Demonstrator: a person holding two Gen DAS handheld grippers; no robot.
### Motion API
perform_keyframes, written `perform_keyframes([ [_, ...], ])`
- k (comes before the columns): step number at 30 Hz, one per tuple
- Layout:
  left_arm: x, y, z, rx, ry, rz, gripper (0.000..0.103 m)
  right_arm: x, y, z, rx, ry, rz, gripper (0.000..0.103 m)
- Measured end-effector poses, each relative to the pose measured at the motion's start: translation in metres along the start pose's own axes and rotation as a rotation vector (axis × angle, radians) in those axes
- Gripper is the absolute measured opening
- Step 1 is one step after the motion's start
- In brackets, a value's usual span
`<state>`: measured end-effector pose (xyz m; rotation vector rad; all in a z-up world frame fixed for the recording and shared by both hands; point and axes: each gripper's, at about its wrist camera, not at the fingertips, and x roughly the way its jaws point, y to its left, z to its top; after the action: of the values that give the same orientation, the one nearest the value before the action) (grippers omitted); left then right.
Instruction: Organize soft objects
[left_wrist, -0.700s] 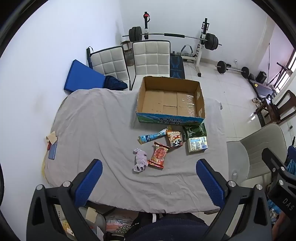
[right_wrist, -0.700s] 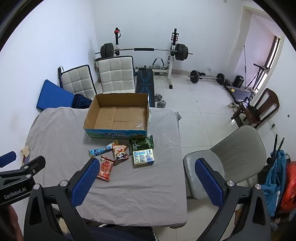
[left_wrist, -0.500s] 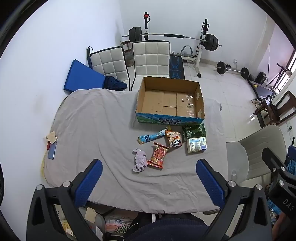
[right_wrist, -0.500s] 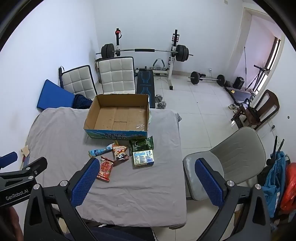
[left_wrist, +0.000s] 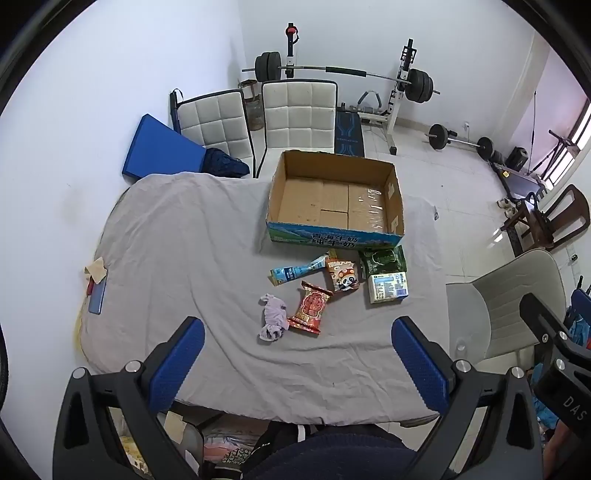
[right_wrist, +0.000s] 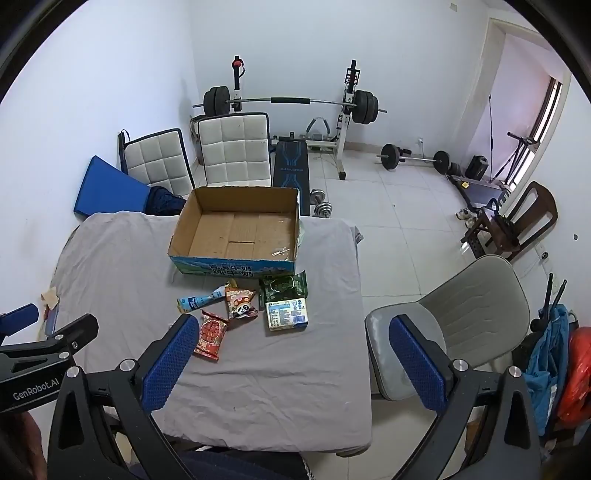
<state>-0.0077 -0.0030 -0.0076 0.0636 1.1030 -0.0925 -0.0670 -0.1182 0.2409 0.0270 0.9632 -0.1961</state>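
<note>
The crumpled lilac cloth lies on the grey-covered desk, on the near side of the open cardboard box and touching the red snack packet at its left. Between that packet and the box sit a blue tube sachet, a panda snack bag, a green pouch and a white tissue pack, clustered close to the box's front wall. You hold your left gripper and right gripper above the desk's near edge, well short of the box, jaws wide apart and empty.
</note>
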Motion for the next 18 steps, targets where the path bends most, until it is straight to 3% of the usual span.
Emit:
perform_keyframes([
  [18, -0.002, 0.011, -0.001, -0.013, 0.000, -0.006, 0.103, -0.004, 0.000, 0.001, -0.001, 0.004, 0.001, 0.103],
])
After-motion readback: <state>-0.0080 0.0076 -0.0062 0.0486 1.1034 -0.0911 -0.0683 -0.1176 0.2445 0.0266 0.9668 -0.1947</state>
